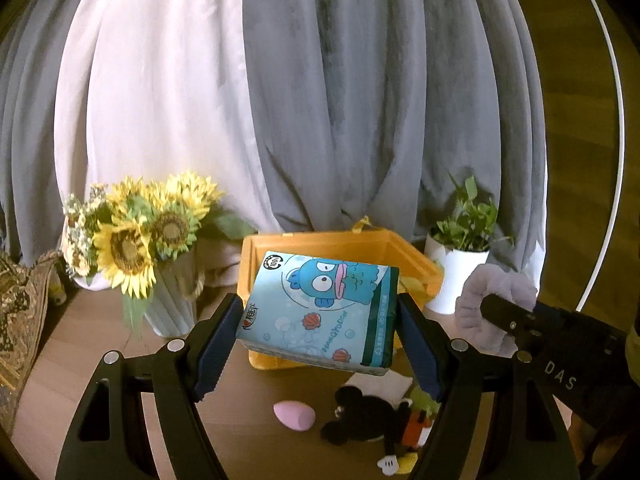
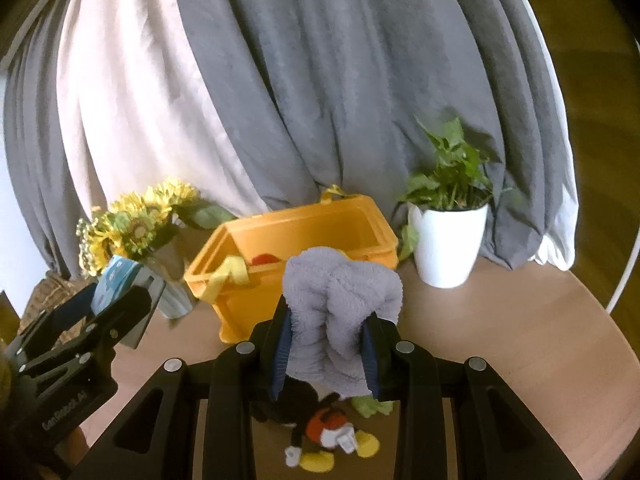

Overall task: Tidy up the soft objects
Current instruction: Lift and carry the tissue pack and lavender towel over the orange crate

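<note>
My left gripper (image 1: pixel 320 336) is shut on a blue tissue pack (image 1: pixel 320 312) with a cartoon fish, held in the air in front of the orange bin (image 1: pixel 340 240). My right gripper (image 2: pixel 328 354) is shut on a fluffy grey cloth (image 2: pixel 340 304), also lifted before the orange bin (image 2: pixel 280 232). On the table below lie a black mouse plush (image 1: pixel 372 416), a pink egg-shaped sponge (image 1: pixel 294 414) and a white pad (image 1: pixel 380 384). The grey cloth (image 1: pixel 496 300) and the right gripper show at the right of the left wrist view. The tissue pack (image 2: pixel 120 284) shows at the left of the right wrist view.
A sunflower bouquet (image 1: pixel 136 236) in a pale vase stands left of the bin. A white pot with a green plant (image 2: pixel 450 240) stands right of it. Grey and white curtains (image 1: pixel 320 100) hang behind. A woven patterned object (image 1: pixel 20 320) sits at the far left. The bin holds yellow and red items (image 2: pixel 256 264).
</note>
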`<state>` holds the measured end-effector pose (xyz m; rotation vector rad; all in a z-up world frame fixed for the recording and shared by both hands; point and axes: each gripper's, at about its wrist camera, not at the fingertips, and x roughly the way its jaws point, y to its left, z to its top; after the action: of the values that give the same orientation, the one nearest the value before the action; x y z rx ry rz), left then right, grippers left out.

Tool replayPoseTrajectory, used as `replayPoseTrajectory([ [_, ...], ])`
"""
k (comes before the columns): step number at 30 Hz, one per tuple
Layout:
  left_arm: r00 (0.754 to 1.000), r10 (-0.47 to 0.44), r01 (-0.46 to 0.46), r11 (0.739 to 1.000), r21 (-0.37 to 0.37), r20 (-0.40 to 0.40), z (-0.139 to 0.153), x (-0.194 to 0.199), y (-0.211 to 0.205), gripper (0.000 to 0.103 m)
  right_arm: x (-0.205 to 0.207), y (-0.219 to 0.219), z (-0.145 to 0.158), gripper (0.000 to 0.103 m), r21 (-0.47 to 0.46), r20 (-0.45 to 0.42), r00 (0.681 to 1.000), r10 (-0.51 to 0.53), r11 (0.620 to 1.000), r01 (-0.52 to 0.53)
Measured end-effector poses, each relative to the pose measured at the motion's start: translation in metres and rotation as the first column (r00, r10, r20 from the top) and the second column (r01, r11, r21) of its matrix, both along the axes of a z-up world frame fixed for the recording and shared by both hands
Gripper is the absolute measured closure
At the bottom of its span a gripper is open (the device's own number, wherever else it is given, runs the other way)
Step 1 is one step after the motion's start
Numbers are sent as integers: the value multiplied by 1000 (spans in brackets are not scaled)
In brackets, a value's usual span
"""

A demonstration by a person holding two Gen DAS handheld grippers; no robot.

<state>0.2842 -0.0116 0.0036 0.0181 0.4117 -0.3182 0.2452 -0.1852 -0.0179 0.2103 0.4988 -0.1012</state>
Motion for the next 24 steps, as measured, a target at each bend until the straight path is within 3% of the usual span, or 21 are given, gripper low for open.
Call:
replayPoseTrajectory([
  [24, 994, 25, -24, 1000, -9, 110, 32, 44, -13, 27, 50, -4, 41, 71, -45, 127, 990, 59, 998, -54],
])
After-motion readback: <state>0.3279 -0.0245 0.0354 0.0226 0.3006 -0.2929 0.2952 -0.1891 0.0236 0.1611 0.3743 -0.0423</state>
